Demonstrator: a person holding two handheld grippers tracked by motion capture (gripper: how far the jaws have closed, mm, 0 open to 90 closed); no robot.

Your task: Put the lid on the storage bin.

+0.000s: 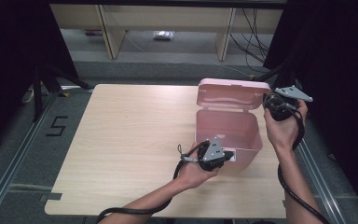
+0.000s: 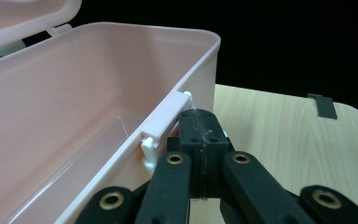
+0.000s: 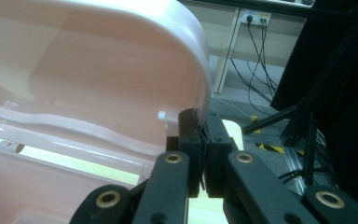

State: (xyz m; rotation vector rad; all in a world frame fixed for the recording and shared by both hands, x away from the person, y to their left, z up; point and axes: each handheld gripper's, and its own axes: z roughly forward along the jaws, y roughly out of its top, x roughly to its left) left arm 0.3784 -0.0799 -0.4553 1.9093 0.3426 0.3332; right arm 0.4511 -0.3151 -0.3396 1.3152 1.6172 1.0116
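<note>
A pink plastic box (image 1: pixel 249 135) stands open on the right half of the wooden table (image 1: pixel 121 140), its lid (image 1: pixel 233 93) tipped up at the back. My left gripper (image 1: pixel 230 155) is shut and its tips rest against the front wall, beside the pale latch clip (image 2: pixel 161 126). In the left gripper view the box's inside (image 2: pixel 65 140) looks bare, and the shut left gripper (image 2: pixel 198 116) has nothing between its pads. My right gripper (image 1: pixel 266 100) is raised at the lid's right end. Its tips (image 3: pixel 200 121) are shut and sit against the lid's rim (image 3: pixel 200 70); whether they pinch it I cannot tell.
The table's right edge runs close behind the box, with black tripod legs (image 3: pixel 303 126) and cables beyond it. Desk legs (image 1: pixel 107 32) stand on the floor at the back. A taped "5" (image 1: pixel 56 126) marks the floor left of the table.
</note>
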